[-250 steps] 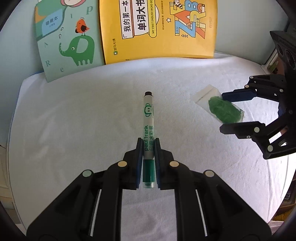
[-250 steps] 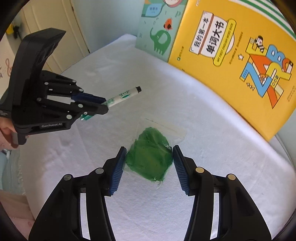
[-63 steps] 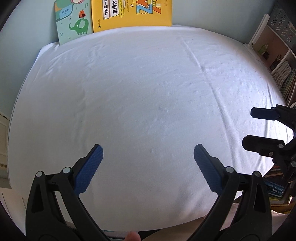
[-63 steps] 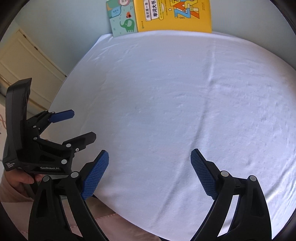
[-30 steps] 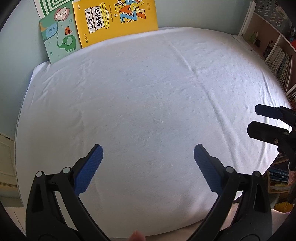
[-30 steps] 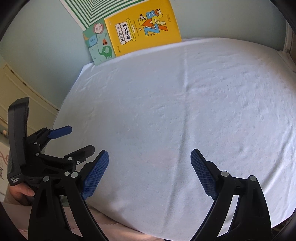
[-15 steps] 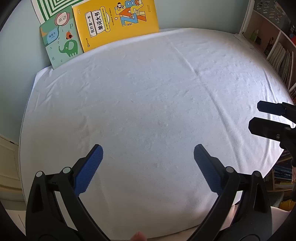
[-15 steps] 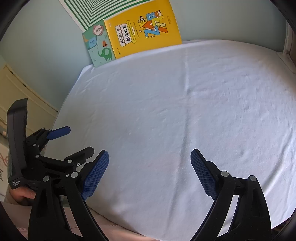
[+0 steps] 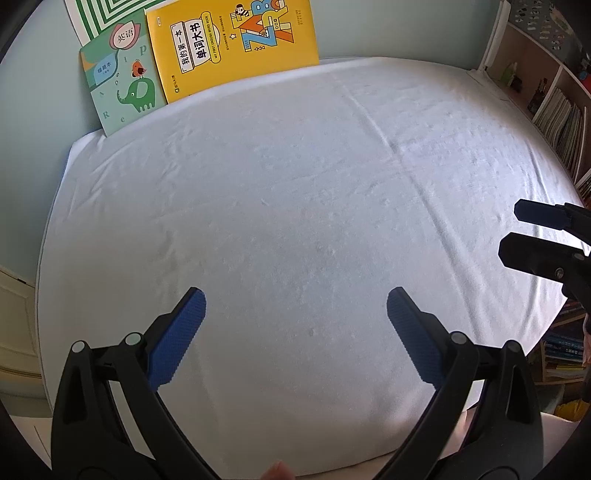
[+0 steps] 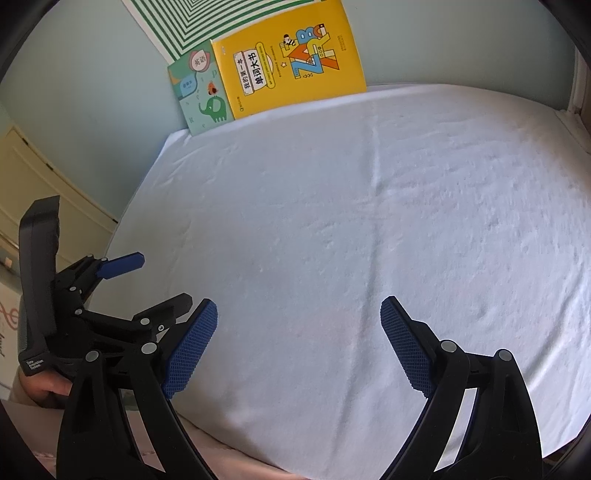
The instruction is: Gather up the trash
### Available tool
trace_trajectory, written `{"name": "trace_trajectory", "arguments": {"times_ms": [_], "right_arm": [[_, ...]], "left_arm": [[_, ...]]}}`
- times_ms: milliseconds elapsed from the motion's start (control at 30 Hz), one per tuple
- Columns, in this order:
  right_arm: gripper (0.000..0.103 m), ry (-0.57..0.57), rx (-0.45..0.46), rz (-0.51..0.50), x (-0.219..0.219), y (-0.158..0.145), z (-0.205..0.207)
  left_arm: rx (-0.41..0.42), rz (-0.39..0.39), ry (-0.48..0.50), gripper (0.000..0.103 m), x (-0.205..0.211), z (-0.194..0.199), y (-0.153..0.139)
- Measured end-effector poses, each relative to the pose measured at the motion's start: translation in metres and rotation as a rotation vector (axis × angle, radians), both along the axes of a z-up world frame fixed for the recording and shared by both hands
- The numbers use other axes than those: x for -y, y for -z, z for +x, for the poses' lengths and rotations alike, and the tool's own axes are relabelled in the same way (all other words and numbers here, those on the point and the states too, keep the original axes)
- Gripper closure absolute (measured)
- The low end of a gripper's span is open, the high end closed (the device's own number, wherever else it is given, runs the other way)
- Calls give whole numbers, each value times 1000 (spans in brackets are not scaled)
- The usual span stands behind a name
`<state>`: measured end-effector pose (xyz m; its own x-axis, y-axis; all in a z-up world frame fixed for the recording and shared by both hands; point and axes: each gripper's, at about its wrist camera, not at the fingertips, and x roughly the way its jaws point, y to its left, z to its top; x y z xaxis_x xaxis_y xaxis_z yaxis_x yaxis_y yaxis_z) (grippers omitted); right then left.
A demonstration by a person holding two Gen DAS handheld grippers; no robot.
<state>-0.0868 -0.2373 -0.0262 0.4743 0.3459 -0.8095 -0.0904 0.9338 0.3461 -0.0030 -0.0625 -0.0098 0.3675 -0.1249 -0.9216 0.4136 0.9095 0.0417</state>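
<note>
My left gripper (image 9: 295, 314) is open and empty above the near part of the white cloth-covered table (image 9: 295, 192). My right gripper (image 10: 299, 325) is open and empty too, at the table's near edge. Each one shows in the other's view: the right gripper (image 9: 532, 236) at the right edge, the left gripper (image 10: 159, 284) at the lower left. No pen, green bag or other trash shows on the cloth.
A yellow word book (image 9: 236, 44), a green elephant book (image 9: 122, 92) and a green-striped sheet (image 10: 207, 22) lean on the wall at the back. A bookshelf (image 9: 554, 103) stands at the right. A cream cabinet door (image 10: 44, 206) is at the left.
The pen and the green bag held 8.3 s ago are gone and both grippers are open. Over the last second both views tilted up slightly; the books show more.
</note>
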Motion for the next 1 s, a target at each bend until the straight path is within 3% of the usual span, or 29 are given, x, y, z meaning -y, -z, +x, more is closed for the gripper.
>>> {"name": "trace_trajectory", "arguments": {"times_ms": [167, 1000], "right_arm": [[14, 1, 2, -2, 0, 0, 0], [14, 5, 2, 1, 2, 0, 0]], "left_arm": [[3, -28, -3, 7, -3, 0, -2], [10, -9, -7, 7, 0, 0, -3]]}}
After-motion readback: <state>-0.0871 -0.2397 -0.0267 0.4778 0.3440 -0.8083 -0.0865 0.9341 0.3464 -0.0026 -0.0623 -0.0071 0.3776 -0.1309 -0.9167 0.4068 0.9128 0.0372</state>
